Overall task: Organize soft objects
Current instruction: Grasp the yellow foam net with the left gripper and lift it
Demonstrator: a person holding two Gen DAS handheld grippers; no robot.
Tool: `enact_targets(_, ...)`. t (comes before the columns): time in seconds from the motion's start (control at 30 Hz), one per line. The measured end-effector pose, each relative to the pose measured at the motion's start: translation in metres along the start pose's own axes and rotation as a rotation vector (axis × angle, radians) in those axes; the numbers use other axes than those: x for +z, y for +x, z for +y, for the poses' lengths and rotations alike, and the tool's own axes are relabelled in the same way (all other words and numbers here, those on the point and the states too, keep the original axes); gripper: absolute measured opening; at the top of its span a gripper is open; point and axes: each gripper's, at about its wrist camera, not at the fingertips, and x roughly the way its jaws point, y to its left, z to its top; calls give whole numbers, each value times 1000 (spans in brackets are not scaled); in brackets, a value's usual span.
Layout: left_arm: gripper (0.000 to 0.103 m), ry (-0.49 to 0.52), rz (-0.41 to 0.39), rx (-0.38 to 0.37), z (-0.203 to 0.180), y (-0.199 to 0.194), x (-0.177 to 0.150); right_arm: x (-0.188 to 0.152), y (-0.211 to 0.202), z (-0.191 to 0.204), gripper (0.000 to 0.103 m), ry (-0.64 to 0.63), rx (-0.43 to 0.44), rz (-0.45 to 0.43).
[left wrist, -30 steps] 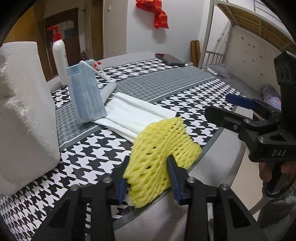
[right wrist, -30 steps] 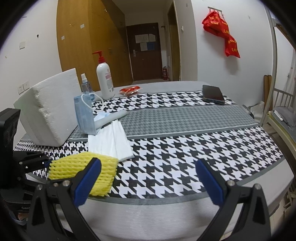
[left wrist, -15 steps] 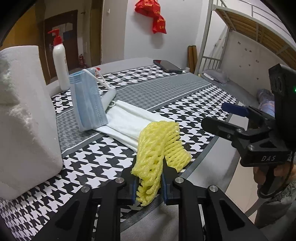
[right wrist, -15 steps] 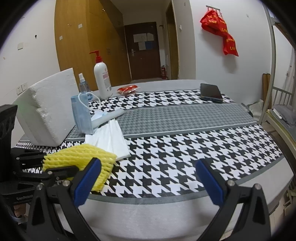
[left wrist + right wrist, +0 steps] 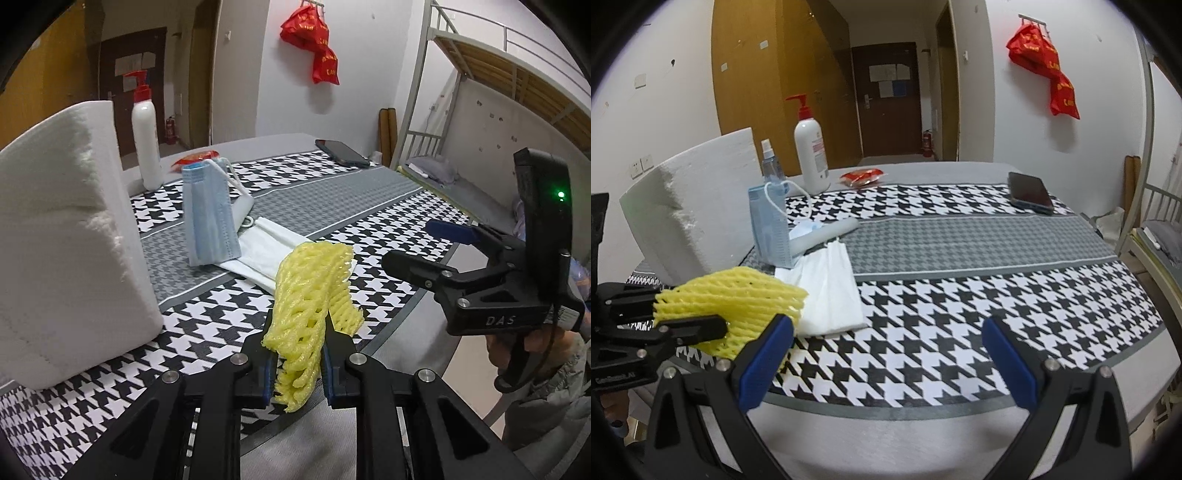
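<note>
My left fingers (image 5: pixel 297 363) are pinched nearly together on the near end of the yellow foam net (image 5: pixel 306 295), squashing it flat between the pads; the rest of the net arches forward over the near edge of the desk (image 5: pixel 960 332), its far tip above the folded white cloth (image 5: pixel 831 295); whether that tip touches the cloth I cannot tell. My right fingers (image 5: pixel 886 354) stand wide apart and hold nothing, hovering at the desk's near edge to the right of the net.

The risks, as I judge them: the net is springy and gripped only by its end, so it could slither out if I swing it fast; the open mesh might snag on the cloth and drag it along; just beyond stands the blue face mask (image 5: pixel 210 221), upright against a grey object, and a careless sweep could topple it; the white foam block (image 5: pixel 66 240) sits close on the left, and brushing it could shove it.
</note>
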Motion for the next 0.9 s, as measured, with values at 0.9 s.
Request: enact_targets(0.9,21,-113,-25,89,54,-18,-18,18,35,50,103,-116,75,69)
